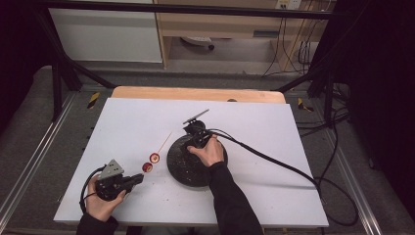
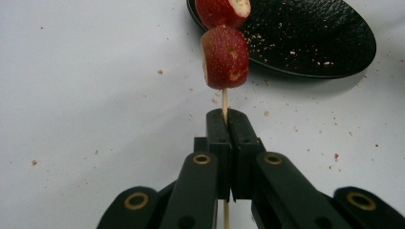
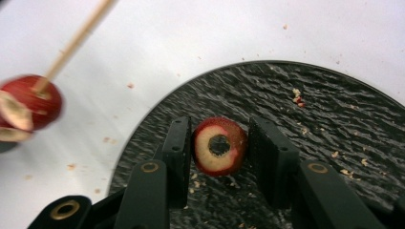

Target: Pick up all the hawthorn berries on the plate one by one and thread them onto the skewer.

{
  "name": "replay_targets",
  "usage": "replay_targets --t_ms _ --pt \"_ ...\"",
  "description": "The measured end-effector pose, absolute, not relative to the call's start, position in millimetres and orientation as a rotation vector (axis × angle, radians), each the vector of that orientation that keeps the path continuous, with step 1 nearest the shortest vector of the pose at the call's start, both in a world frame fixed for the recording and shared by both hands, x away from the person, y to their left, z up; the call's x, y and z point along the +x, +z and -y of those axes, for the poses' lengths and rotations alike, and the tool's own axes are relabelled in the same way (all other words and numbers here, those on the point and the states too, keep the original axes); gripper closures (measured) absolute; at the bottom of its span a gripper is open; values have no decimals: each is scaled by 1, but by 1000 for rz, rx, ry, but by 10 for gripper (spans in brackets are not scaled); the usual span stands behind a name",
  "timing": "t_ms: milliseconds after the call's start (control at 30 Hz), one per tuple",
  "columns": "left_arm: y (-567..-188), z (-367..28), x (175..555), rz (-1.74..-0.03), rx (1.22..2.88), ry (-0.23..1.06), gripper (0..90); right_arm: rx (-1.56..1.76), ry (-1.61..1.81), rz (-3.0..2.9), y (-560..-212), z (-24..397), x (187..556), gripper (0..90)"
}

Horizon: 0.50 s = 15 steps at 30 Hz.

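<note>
From above, a person is working at a white table, the left gripper lying low near the front edge and clamping a thin wooden skewer that is carrying two red fruit pieces, while the right gripper is reaching over a black plate just beside them. Along the left gripper's jaws, the pads are pressing shut on the skewer, which is running up between them to a cored red piece sitting just above the fingertips, with a second piece beyond it at the plate's rim. Along the right gripper's jaws, a third cored piece is sitting between the two pads over the plate, its bored hole facing the camera; the left pad looks to be touching it, a sliver of gap seems to be showing on the right, and with the jaws almost as closed as they get, the grip reads as closed on the fruit. The loaded skewer is angling in at the upper left, well apart from this piece. The risk from here: the soft ring could be slipping or crushing under the squeeze, or meeting the skewer tip off-centre and splitting, since its hole is not lined up with the stick.
</note>
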<state>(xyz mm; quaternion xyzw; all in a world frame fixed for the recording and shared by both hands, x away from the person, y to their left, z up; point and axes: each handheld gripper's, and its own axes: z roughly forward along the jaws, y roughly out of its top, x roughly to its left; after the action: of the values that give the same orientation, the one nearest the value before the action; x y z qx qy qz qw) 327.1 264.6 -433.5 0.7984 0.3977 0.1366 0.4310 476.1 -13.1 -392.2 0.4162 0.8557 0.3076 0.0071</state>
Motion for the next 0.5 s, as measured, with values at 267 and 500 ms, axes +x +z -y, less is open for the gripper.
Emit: replay_targets --t_ms 267,500 --pt "-434 -260 326 -983 1994 346 885 1346 1106 -2614 -386 34 466 618" --pt "-434 -256 326 -980 1993 344 885 1369 1200 -2560 -387 53 458 618"
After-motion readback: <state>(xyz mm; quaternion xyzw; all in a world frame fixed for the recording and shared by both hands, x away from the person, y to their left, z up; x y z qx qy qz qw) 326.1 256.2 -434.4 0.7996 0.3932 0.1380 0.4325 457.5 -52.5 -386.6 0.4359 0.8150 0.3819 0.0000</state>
